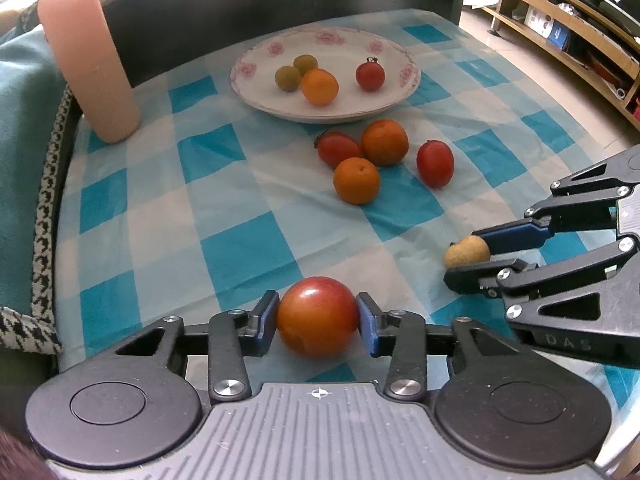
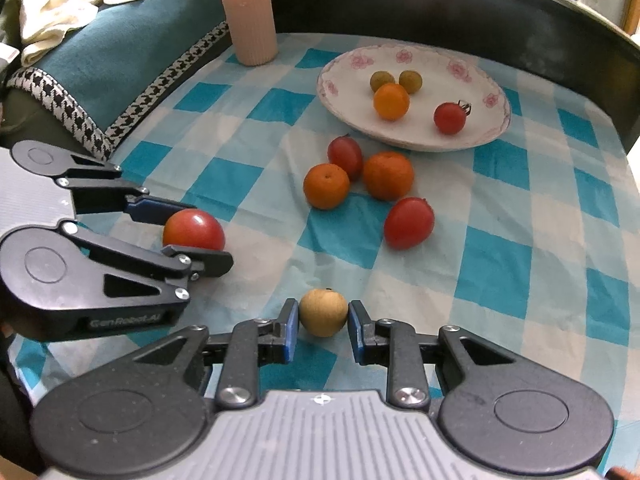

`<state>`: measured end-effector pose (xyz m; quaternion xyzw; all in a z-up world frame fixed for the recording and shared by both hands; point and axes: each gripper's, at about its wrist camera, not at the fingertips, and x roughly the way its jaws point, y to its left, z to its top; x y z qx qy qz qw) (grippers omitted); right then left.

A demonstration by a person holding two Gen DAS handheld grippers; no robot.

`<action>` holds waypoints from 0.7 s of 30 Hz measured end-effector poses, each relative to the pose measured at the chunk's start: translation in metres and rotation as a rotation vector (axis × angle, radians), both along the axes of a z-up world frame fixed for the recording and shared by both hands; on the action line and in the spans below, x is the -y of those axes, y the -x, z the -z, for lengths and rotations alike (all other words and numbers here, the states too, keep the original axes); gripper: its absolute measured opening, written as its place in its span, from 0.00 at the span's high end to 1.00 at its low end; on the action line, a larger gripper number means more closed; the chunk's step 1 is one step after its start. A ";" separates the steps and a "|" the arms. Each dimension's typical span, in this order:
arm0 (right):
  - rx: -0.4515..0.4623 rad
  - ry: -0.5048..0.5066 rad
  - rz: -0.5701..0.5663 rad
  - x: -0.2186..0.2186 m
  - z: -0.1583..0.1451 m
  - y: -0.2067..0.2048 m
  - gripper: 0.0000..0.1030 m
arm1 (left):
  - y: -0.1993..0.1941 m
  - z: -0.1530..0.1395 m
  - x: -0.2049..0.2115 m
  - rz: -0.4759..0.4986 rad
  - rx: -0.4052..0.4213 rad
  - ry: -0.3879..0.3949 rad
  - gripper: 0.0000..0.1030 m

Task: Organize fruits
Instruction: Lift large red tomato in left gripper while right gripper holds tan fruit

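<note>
Gripping is under way on both sides. The left gripper (image 1: 318, 318) has its blue-padded jaws pressed against the two flanks of a round red tomato (image 1: 317, 316), which sits low over the checked tabletop (image 1: 224, 216); whether it is lifted clear of the cloth cannot be told. The right gripper (image 2: 323, 320) brackets a small tan longan-like fruit (image 2: 323, 312); one pad is seen touching it, while a thin gap seems to remain at the other, so a full clamp cannot be confirmed.

Both fruits are judged light. The tomato is likely smooth, slippery and thin-skinned, so it is best held gently across its widest middle, as it is now. The tan fruit is judged firmer and rougher, yet small and round enough to roll out of a loose hold.

Further out, two oranges (image 1: 385, 142) and two oval red tomatoes (image 1: 435, 163) are clustered on the cloth, near one another. Beyond them a flowered white plate (image 1: 256, 68) is seen, carrying two greenish fruits, one orange and one small stemmed tomato. A tall pink ribbed cylinder (image 1: 88, 60) stands at the far left.
</note>
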<state>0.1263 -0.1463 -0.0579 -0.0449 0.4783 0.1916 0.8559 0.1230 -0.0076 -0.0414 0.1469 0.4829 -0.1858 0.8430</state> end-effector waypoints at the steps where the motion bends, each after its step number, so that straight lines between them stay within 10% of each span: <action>1: 0.001 -0.002 -0.001 0.000 -0.001 0.000 0.59 | 0.000 0.000 0.000 0.001 0.001 -0.002 0.52; 21: 0.018 0.009 0.039 0.003 -0.008 -0.006 0.59 | -0.008 -0.008 0.018 0.003 0.022 -0.008 0.52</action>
